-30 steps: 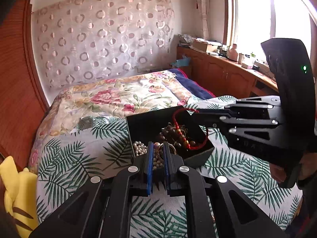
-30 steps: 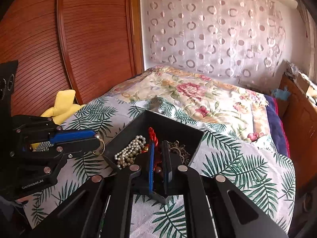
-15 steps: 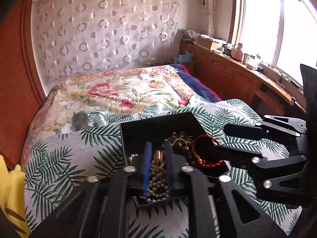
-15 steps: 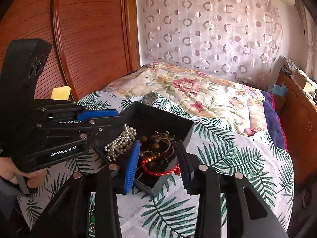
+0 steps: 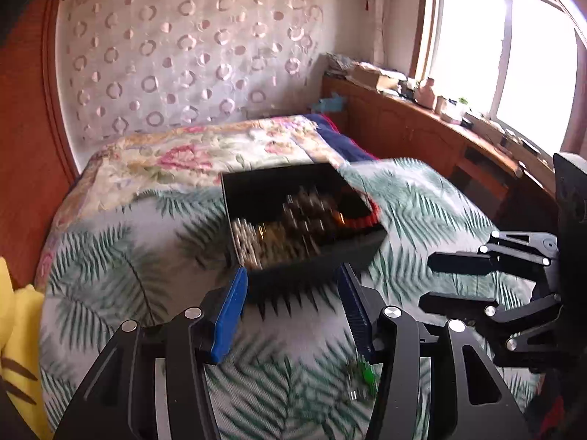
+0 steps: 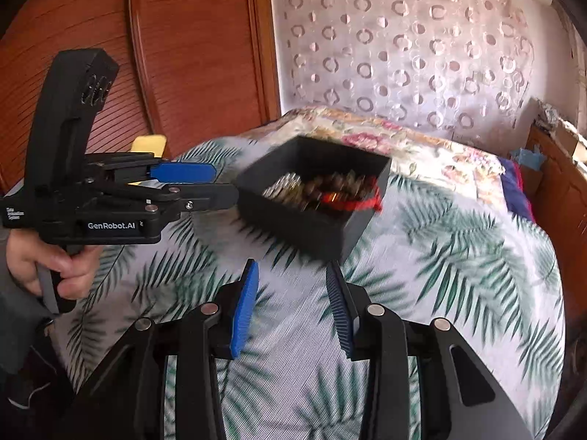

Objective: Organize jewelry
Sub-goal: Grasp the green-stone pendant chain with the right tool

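— Jewelry [image 5: 293, 220] sits heaped in the black box [image 5: 256, 187] on the palm-leaf bedspread [image 5: 110, 256], doesn't it?

— Yes, in the box, just beyond both claws. Pearl-like beads lie at the box's left, dark brown beads in the middle, and a red cord bracelet [image 6: 363, 203] hangs over the right rim.

— How does the left gripper [image 5: 291, 293] stand?

— Its jaws are opening, about half spread, blue pads apart. Nothing is between them; the near wall of the box shows just past the tips, not touched.

— And the right gripper [image 6: 291, 288]?

— Released too, parted to a moderate gap, holding nothing. Only bedspread shows between its pads, with the box's near corner a little farther off.

— Anything hard to read?

— Plenty. Both views are smeared by motion, so single pieces in the box run together. Something small and green [image 5: 365, 374] lies on the bedspread by the left claw's right finger, too blurred to name. A yellow plush thing [image 5: 14, 330] is cut off at the left edge. From the right view, a hand [image 6: 47, 267] grips the left claw's handle, the sleeve cut off by the frame.
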### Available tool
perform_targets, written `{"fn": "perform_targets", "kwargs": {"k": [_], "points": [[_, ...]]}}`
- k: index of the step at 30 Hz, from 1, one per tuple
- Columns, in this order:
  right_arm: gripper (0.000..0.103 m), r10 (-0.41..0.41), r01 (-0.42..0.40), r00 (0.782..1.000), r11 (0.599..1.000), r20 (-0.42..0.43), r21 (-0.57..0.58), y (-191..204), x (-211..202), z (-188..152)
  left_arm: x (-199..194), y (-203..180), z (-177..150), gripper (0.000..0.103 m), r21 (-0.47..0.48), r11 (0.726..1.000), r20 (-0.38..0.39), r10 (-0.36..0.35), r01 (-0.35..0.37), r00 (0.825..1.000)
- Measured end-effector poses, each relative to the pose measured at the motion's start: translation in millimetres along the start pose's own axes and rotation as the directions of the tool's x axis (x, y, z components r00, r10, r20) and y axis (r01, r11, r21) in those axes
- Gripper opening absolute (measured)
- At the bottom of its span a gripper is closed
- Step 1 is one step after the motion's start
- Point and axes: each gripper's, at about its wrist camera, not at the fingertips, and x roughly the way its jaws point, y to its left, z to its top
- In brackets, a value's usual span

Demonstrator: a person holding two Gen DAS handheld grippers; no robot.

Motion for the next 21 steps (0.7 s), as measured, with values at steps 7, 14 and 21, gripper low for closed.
{"fn": "perform_targets", "kwargs": {"k": [7,14,21], "points": [[0.035,0.056,-0.058,0.997,0.998,-0.059,-0.025,18.7,1.0,-21.6,-0.2,-2.8,-45.7,0.049,-0.006,1.000,-0.077,-0.015,0.014,0.997],[0.035,0.077,-0.090,0.986,0.993,-0.148,-0.082,35.2,24.4,-29.9,-1.6,-0.4,-63.2,0.049,-0.021,1.000,-0.100,-0.019,0.017,0.995],[0.034,0.047,-0.074,0.981,0.988,-0.190,-0.139,43.2,37.6,-30.5,-1.6,0.8,-68.4,0.049,-0.025,1.000,-0.115,-0.018,0.015,0.993]]}}
